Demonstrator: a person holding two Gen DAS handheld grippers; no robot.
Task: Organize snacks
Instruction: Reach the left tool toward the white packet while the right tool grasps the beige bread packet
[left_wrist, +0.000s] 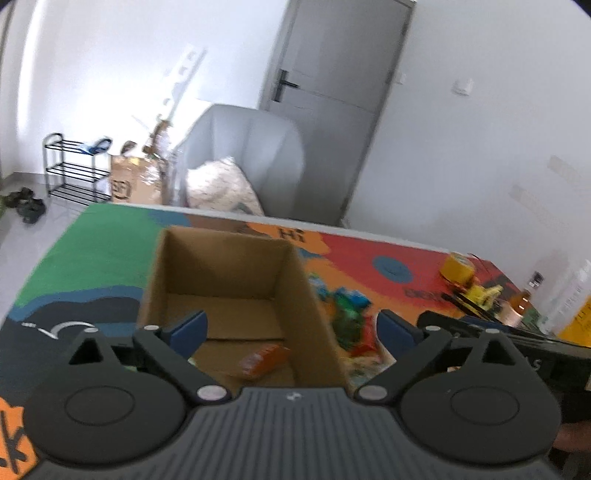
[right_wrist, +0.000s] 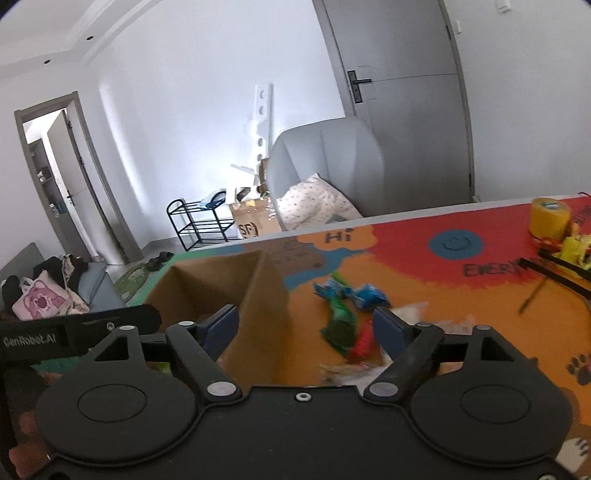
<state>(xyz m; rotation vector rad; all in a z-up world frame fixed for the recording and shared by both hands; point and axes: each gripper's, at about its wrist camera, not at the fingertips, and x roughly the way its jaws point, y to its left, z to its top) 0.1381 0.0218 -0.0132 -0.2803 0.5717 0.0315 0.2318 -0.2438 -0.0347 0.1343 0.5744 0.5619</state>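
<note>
Both my pairs of jaws stand wide and hold nothing. My left gripper (left_wrist: 291, 328) hangs over the open cardboard box (left_wrist: 221, 280), where one orange snack packet (left_wrist: 264, 360) lies on the bottom. My right gripper (right_wrist: 306, 328) hangs by the box's right wall, facing the loose snack packets (right_wrist: 347, 317) on the colourful table mat (right_wrist: 424, 280) (blue, green, red, blurred together).

The risk, I judge: reaching across, I catch the box wall and shove it, or pinch two overlapping packets at once. A yellow tape roll (right_wrist: 549, 218) and a yellow toy (right_wrist: 574, 249) sit well apart, far right.
</note>
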